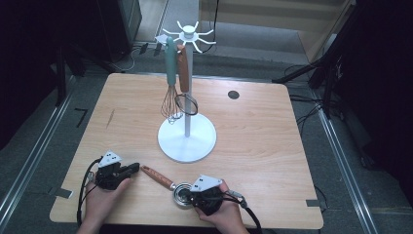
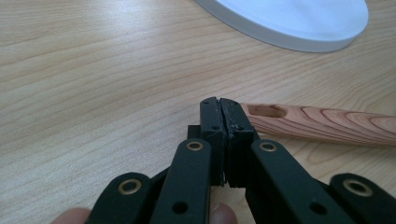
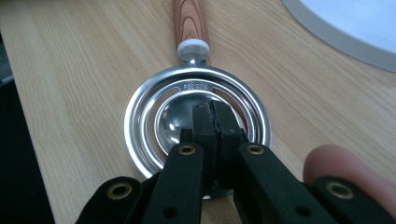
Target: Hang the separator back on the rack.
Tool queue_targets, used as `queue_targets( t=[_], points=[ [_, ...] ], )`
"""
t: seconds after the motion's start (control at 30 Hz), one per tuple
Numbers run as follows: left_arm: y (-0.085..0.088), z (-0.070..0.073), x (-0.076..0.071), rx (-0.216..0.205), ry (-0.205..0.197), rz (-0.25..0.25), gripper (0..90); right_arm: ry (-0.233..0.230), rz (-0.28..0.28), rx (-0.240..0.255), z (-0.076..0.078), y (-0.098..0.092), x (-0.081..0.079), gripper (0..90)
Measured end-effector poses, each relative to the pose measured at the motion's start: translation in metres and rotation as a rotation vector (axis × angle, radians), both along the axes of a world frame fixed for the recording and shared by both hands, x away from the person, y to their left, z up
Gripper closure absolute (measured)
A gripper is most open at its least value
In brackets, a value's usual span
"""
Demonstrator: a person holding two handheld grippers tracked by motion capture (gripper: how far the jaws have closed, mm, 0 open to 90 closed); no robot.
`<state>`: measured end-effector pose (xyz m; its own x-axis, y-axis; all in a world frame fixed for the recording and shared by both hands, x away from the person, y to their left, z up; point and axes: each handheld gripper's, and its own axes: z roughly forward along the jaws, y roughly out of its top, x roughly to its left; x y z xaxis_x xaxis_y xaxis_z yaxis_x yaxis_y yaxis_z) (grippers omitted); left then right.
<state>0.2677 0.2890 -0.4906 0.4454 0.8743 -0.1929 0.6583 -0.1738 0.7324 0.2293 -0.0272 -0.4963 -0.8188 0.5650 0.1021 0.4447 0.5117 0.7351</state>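
Note:
A wooden-handled egg separator [image 1: 157,176] lies flat on the table near its front edge, its steel slotted head [image 3: 154,107] toward me and its handle [image 3: 190,21] pointing away to the left. My right gripper [image 3: 212,109] is shut, its tips set over the bowl of the steel head with nothing between the pads; it is also seen from above [image 1: 187,195]. My left gripper [image 2: 219,105] is shut and empty, resting low on the table [image 1: 135,167]. The handle's holed end [image 2: 322,125] lies right beside its right jaw.
A white rack with a round base [image 1: 195,141] stands mid-table. A teal-handled whisk [image 1: 170,63] and a brown-handled utensil [image 1: 183,73] hang from its hooks. The base's edge shows close by in both gripper views [image 2: 289,18] [image 3: 355,28]. A dark round hole [image 1: 233,94] sits at the back right.

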Motion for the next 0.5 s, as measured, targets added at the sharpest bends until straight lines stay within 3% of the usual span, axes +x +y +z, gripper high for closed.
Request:
queue_targets(
  t=[0.33,0.5],
  points=[
    [-0.016,-0.001,-0.001,0.003,0.009,-0.044,89.5,0.004,-0.012,-0.011,0.001,-0.018,0.002,89.0],
    [-0.022,-0.001,-0.003,0.009,0.009,-0.061,89.4,0.021,-0.008,-0.009,0.004,-0.023,0.003,81.6]
  ],
)
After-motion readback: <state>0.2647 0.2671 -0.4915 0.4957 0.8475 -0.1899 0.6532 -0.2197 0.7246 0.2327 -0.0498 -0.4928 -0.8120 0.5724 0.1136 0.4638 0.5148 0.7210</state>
